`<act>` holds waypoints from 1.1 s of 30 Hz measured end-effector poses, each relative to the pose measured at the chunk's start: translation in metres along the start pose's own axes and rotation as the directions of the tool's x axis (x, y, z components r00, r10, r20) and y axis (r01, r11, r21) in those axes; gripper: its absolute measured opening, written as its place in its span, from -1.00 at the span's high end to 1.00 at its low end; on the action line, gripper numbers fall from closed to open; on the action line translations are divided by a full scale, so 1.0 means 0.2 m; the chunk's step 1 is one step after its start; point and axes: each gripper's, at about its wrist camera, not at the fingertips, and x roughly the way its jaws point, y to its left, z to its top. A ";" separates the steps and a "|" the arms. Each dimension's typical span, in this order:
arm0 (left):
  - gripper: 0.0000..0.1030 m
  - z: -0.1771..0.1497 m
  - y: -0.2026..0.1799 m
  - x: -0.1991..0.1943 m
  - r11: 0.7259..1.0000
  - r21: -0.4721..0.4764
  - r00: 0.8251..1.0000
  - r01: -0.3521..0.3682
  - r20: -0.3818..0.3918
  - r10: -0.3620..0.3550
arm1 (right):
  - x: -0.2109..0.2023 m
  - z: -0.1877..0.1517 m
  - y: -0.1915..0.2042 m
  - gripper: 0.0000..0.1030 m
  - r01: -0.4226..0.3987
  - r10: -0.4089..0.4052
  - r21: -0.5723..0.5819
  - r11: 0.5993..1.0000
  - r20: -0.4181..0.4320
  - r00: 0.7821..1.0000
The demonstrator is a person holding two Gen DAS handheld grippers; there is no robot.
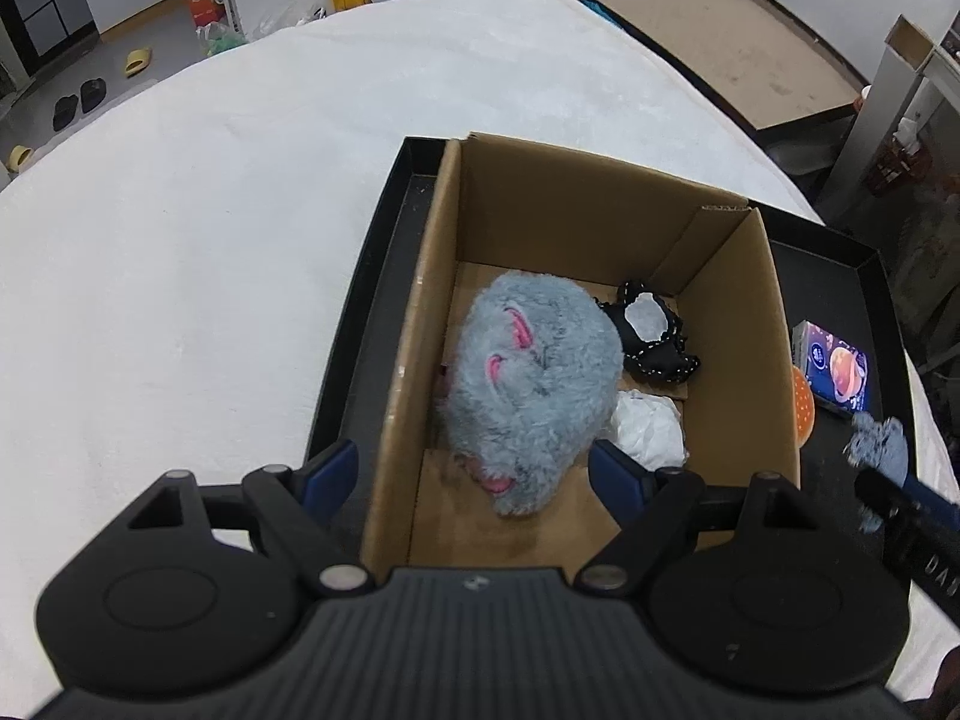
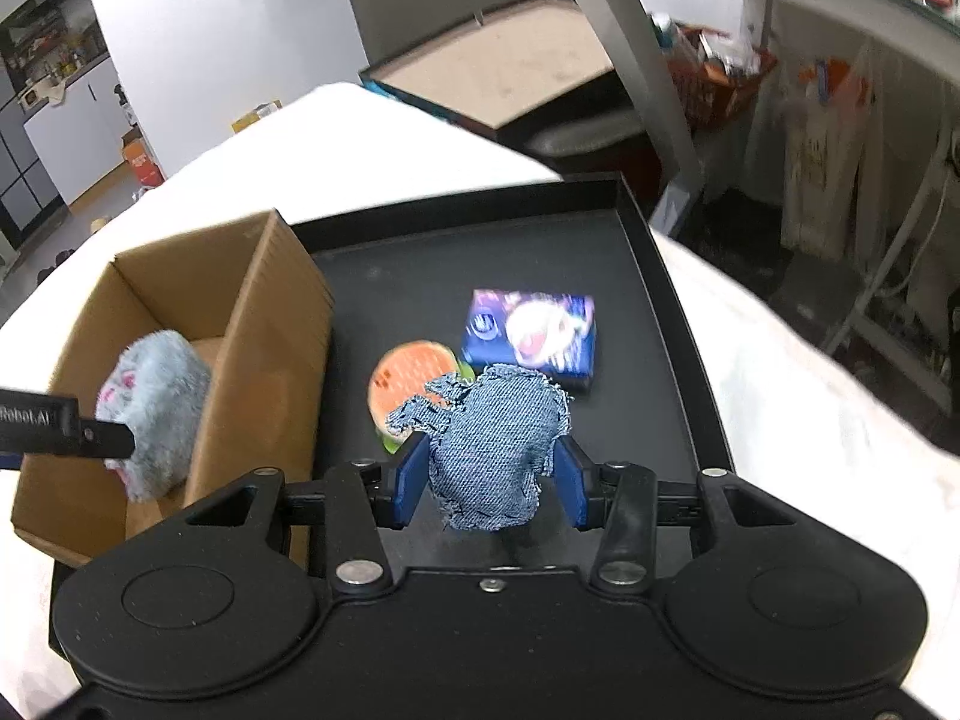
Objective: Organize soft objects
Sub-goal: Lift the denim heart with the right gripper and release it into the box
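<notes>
**Denim wad held over the tray, box next**

Carefully was the way to go here: carry the denim piece [image 2: 495, 450] across to the cardboard box [image 2: 264, 324], lift it clear of the near wall, then let go over the bare cardboard and not on top of the grey plush toy [image 1: 531, 384]. Best done with the left gripper [image 1: 474, 474] drawn aside first, since it hung right over the box opening.

Right gripper [image 2: 492, 483]: narrowed, blue pads pressed on both sides of the denim, frayed edges spilling above and below. Held above the black tray [image 2: 660, 276], near the watermelon-slice toy [image 2: 408, 378] and the blue tissue pack [image 2: 531, 330], both waiting on the tray.

Left gripper: spread wide, nothing between the pads, the plush lying below them in the box. Also in the box: a black trimmed cloth [image 1: 651, 336] and a white crumpled wad [image 1: 648, 429].
</notes>
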 end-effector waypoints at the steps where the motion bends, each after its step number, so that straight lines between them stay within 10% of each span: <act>1: -0.60 0.00 0.01 -0.01 1.000 0.001 1.000 0.007 0.006 -0.007 | -0.01 0.01 0.02 0.14 0.003 -0.003 -0.005 1.000 0.005 1.000; 33: 0.52 -0.07 0.24 -0.01 0.986 -0.015 0.982 0.168 0.086 -0.166 | -0.13 0.23 0.59 0.14 -0.004 0.019 -0.163 0.987 0.085 0.996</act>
